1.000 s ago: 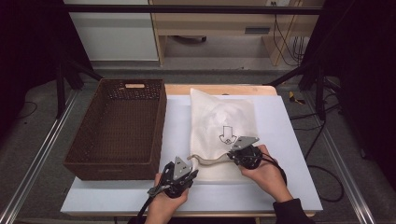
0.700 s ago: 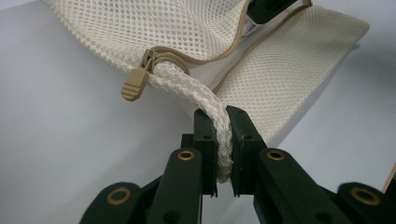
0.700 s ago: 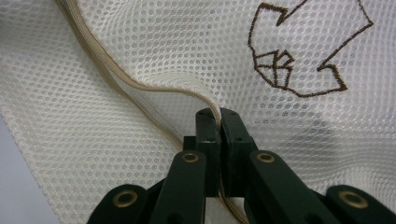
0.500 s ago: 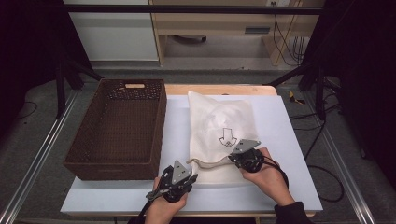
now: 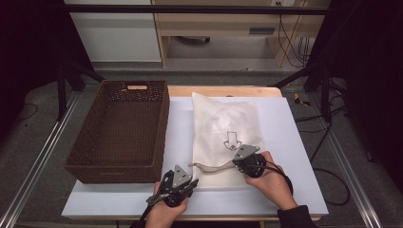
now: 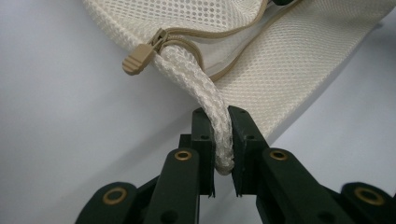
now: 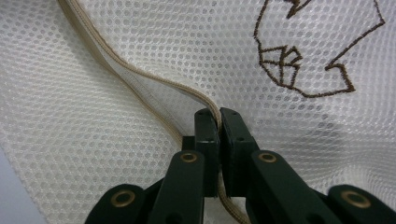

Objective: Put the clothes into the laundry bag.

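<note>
My left gripper (image 6: 223, 140) jaws pinch the white braided cord (image 6: 205, 93) tied to the tan zipper pull (image 6: 137, 58), so I can drag the slider without chasing the small tab. My right gripper (image 7: 218, 123) jaws are pressed together on the tan zipper tape (image 7: 140, 77) and mesh beside it, probably anchoring the bag against that pull. The cream mesh laundry bag (image 5: 223, 121) lies flat on the white table (image 5: 294, 142), zipper end toward me, brown arrow print (image 5: 232, 140) up. Brown wicker basket (image 5: 121, 128) sits just left of the bag, apart from it
</note>
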The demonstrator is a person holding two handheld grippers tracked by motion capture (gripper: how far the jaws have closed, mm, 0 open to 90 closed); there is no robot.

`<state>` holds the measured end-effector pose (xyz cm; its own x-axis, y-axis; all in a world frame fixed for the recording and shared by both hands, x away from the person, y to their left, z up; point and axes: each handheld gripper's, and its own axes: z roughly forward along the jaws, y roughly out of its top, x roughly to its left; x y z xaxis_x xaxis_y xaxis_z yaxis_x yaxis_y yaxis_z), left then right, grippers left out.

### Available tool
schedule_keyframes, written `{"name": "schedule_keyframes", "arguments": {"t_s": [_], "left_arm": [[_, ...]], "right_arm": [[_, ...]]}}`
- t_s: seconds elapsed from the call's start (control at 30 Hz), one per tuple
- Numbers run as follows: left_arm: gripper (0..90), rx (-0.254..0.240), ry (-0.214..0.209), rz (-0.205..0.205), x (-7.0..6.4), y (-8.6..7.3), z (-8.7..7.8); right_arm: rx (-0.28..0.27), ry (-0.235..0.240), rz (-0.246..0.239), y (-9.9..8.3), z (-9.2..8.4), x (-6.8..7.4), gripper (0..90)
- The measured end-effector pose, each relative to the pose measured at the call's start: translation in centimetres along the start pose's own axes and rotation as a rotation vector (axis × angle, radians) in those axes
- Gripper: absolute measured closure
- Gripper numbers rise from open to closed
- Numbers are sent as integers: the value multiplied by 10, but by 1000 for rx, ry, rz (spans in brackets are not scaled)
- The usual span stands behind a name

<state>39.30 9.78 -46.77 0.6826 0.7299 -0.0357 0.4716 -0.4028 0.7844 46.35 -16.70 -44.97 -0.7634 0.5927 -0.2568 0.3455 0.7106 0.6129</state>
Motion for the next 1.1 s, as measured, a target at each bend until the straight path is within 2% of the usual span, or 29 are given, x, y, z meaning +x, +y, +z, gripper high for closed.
{"name": "schedule_keyframes", "arguments": {"t_s": [0.17, 0.27, 0.43, 0.67, 0.93, 1.1], "left_arm": [[797, 2, 6, -5, 3, -1, 0], [773, 1, 21, 7, 3, -1, -1], [681, -16, 53, 23, 4, 2, -4], [584, -29, 66, 34, 3, 5, -6], [541, -69, 74, 49, 3, 12, -13], [501, -81, 83, 66, 3, 15, -14]], "right_arm": [[17, -5, -17, 0, 2, 3, 866], [21, -11, -26, 0, 5, 5, 863], [20, -7, -32, -2, 8, 6, 844], [28, 7, -45, -4, 9, 11, 794], [-2, 41, -9, -7, 6, 12, 634], [-32, 30, 2, -5, 3, 15, 493]]}}
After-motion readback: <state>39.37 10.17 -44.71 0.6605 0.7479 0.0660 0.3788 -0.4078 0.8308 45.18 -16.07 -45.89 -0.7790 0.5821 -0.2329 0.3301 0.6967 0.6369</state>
